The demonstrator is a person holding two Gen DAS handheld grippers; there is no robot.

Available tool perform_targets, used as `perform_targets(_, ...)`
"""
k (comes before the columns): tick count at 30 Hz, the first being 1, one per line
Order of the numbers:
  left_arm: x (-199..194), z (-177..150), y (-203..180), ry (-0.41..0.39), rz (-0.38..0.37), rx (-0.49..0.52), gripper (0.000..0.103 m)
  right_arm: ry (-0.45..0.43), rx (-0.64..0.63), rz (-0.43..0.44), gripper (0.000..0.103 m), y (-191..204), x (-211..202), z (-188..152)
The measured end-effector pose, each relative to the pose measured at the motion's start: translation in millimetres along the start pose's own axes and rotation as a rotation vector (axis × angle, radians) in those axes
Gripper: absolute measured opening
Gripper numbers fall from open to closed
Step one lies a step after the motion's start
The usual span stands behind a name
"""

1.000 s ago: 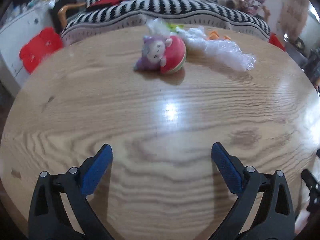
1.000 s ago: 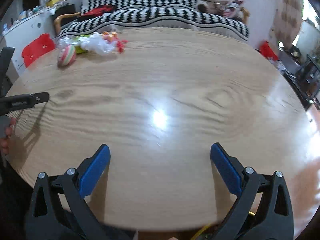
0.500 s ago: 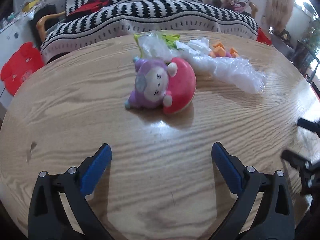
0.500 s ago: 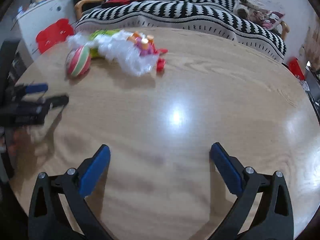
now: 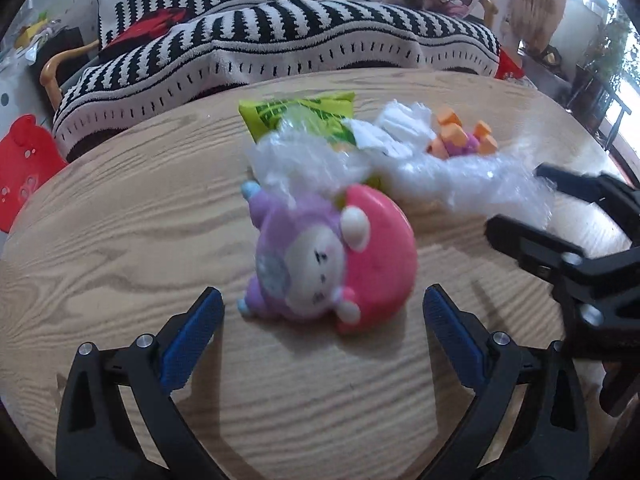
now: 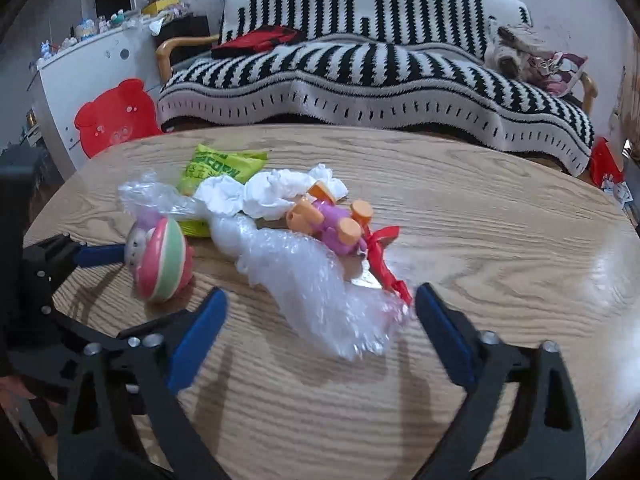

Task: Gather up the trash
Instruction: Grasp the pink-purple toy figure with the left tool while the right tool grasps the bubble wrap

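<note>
Right wrist view: a pale oak-grain round wooden table (image 6: 480, 240) is seen with one cluster of items on its far-left part. At the left, one round pink-and-green squishy toy with a purple doll face (image 6: 158, 258) is found, with one blue pad of the left gripper (image 5: 320, 332) seen just beside it. Behind it, one green printed snack wrapper (image 6: 220, 168) lies flat. Next to the right, one crumpled white tissue wad (image 6: 276, 192) is seen, touching one long crumpled sheet of clear bubble wrap (image 6: 316, 284) that runs toward the near side. Further right, one small purple-and-orange plastic figure (image 6: 332, 224) and one red ribbon (image 6: 384, 256) are found against the wrap.

The right gripper (image 6: 320, 320) is seen with its two blue-padded jaws closing; the near end of the bubble wrap lies between them, and no pad is pressed on it.

In the left wrist view, the left gripper's two jaws are held wide apart, with nothing gripped; the squishy toy lies just beyond and between the pad tips. Beyond the table, one black-and-white striped sofa (image 6: 380, 64) is seen.
</note>
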State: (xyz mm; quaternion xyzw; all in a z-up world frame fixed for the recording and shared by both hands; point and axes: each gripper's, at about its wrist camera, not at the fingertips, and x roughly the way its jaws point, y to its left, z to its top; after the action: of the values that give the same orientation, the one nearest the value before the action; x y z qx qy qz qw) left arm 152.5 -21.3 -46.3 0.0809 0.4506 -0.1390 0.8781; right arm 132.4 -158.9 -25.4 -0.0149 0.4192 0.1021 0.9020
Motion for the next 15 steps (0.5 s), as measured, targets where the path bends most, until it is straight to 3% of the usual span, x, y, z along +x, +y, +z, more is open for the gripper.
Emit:
perform_targets(1,0,0,1,-0.011,0.003,0.000,0.093,0.032,0.016,0.023,0.053,-1,6,0)
perform_targets(2,-3,1,1,-0.027,0.005,-0.002,0.076,0.023,0.025,0.040,0.034,-3,4,-1)
perform_targets(3,-6,1,1,-0.033,0.004,0.002,0.068,0.013,0.032,0.056,0.021,-4,2,-2)
perform_targets(8,-14,-3,1,-0.014,0.018,-0.007,0.054,0.024,-0.004,0.092,0.013,7,-13,-12)
perform_targets(15,-62,-19,10,-0.063,0.022,-0.023,0.052,-0.024,-0.002,0.099,0.013,4,-66,-37)
